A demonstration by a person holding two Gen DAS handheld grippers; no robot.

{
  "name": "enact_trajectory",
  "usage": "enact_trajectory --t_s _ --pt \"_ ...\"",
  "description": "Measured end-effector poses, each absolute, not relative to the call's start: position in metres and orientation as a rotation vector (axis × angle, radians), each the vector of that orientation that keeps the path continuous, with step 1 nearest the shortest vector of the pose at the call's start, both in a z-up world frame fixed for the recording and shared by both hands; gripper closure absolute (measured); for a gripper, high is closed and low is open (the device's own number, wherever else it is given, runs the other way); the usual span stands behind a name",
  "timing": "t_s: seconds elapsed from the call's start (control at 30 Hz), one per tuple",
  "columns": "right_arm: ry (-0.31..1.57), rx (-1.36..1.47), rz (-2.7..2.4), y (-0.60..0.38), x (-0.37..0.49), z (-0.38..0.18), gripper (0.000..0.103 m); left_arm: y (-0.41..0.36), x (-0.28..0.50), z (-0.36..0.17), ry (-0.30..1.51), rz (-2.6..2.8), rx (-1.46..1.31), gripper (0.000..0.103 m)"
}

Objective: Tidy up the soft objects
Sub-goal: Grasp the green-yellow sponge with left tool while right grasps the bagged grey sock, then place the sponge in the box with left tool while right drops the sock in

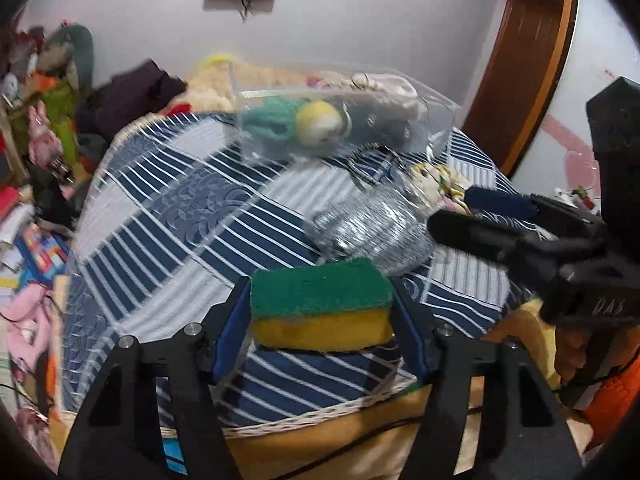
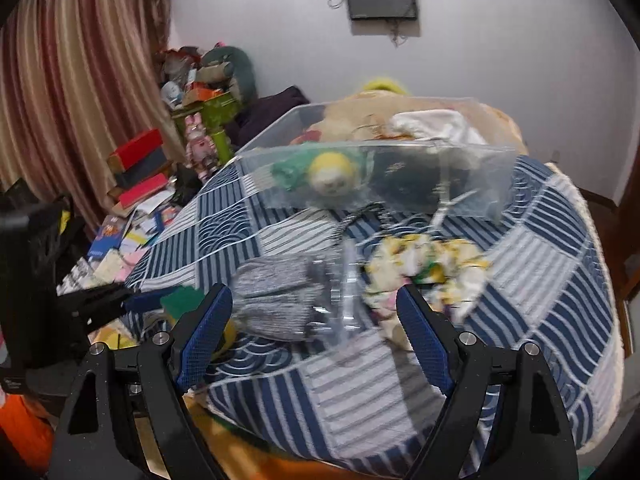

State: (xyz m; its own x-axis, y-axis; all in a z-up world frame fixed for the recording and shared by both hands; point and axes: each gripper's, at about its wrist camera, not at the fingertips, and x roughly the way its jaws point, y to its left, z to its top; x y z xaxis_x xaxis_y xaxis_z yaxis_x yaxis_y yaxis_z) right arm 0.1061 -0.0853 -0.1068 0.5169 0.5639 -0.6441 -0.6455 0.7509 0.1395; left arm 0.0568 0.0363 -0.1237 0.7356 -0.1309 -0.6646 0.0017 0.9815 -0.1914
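left gripper (image 1: 322,312): jaws clamped on a rectangular sponge (image 1: 320,304), scratchy green scouring layer on top, spongy yellow foam underneath, held just above the near edge of the bed
right gripper (image 2: 314,330): jaws spread wide, nothing between the blue textured pads, hanging over the grey cloth
bed cover (image 1: 168,208): quilted blue-and-white striped patchwork, some squares with a wave pattern
grey cloth (image 2: 276,300): knitted, heathered, lumpy heap mid-bed, pretty blurry
floral cloth (image 2: 428,264): crumpled white fabric with yellow and green print, just right of the grey one
clear plastic box (image 1: 340,120): farther back on the bed, see-through walls, holds a teal plush (image 1: 268,120), a round yellow plush ball (image 1: 318,122), dark fabric and something white
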Motion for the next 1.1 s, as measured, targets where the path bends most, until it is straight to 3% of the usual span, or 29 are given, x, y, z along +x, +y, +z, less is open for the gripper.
enact_trajectory --t_s 0.37,0.47,0.53,0.63,0.7,1.1 --pt "0.828 -0.154 0.758 -0.055 0.122 -0.133 0.021 0.071 0.044 -0.119 0.713 0.034 -0.215 0.038" --pt "0.809 -0.229 0.740 -0.045 0.117 -0.139 0.027 0.074 0.043 -0.120 0.712 0.042 -0.223 0.038" --pt "0.795 -0.246 0.740 -0.044 0.114 -0.137 0.046 0.073 0.044 -0.120 0.712 0.046 -0.216 0.038" --pt "0.784 -0.206 0.746 -0.052 0.114 -0.133 0.062 0.071 0.046 -0.117 0.705 0.047 -0.206 0.038" --pt "0.778 -0.165 0.755 -0.060 0.117 -0.128 0.067 0.071 0.048 -0.113 0.697 0.042 -0.210 0.038" --pt "0.605 -0.042 0.720 -0.102 0.115 -0.074 0.068 0.060 0.076 -0.072 0.589 0.017 -0.193 0.038"
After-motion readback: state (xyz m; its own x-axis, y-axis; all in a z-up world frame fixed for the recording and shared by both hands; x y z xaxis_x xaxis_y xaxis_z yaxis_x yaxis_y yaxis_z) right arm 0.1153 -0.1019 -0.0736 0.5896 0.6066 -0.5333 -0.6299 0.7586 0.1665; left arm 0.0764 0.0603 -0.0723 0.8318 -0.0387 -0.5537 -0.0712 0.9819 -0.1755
